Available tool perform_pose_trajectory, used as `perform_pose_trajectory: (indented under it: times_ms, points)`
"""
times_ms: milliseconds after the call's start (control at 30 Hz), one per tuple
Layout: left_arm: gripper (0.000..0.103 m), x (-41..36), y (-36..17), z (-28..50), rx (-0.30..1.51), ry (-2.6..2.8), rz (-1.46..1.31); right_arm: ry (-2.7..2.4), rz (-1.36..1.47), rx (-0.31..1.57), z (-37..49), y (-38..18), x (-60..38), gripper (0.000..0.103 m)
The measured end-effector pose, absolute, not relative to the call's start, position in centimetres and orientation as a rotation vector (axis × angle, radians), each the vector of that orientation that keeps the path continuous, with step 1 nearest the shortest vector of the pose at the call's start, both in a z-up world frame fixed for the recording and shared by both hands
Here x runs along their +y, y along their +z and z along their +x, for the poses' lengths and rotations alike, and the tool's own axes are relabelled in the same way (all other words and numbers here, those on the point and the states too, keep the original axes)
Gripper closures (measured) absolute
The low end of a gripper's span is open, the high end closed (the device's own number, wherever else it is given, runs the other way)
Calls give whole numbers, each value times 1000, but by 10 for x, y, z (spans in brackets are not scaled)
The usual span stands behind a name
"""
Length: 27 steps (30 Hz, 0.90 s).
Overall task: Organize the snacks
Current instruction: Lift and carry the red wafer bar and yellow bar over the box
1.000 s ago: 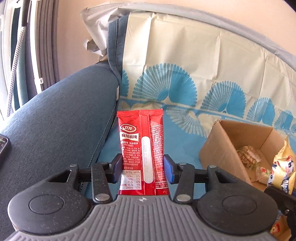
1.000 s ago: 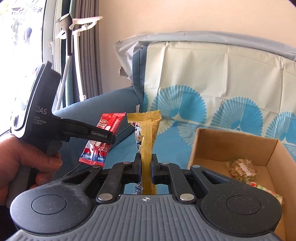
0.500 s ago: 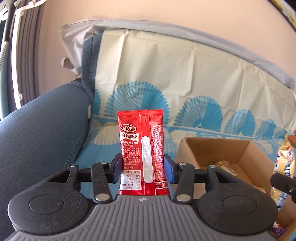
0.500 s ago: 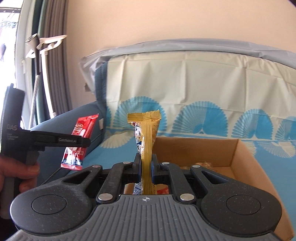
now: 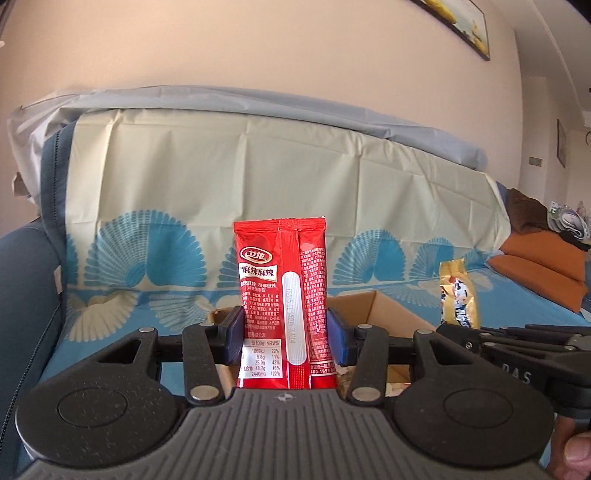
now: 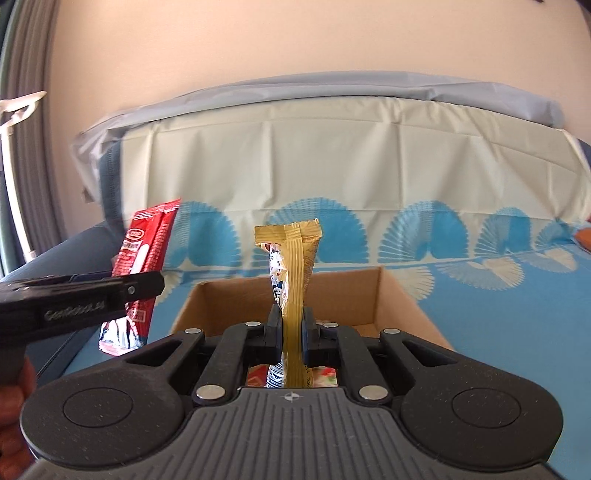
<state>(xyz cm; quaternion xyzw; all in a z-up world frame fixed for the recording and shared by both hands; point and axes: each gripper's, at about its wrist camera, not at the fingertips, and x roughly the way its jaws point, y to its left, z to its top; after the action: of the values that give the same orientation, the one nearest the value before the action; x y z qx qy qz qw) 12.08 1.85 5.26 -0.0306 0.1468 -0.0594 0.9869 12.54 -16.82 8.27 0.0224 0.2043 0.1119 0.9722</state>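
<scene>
While a plain beige wall (image 5: 295, 55) filled the background, a blue sofa (image 5: 22, 280) ran across both views, its back and seat draped in a cream cover (image 6: 332, 155) printed with blue fan shapes. A framed picture (image 5: 461, 26) hung high on the wall, and orange cushions (image 5: 539, 262) lay at the sofa's far end. On the seat sat an open cardboard box (image 6: 399, 295), with a few snacks partly visible inside. Above its near edge, the left tongs (image 5: 284, 336) pinched a red snack packet (image 5: 282, 295) by its side edges, long axis upright, printed back toward the camera. Just beside them, the right tongs (image 6: 291, 332), pressed tight, gripped a gold snack packet (image 6: 291, 266) edge-on, likewise upright, over the box.
</scene>
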Motion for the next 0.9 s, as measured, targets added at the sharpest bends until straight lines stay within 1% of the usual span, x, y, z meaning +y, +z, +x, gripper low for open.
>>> perform_pose_trajectory:
  times_ms: [267,900]
  points:
    - [52,-1,50,128,285,-200,-76,118,91,407,134,78,-187,94]
    - [52,-9,49,135,292,-229,-140,102,56,365,129,77,-178,94]
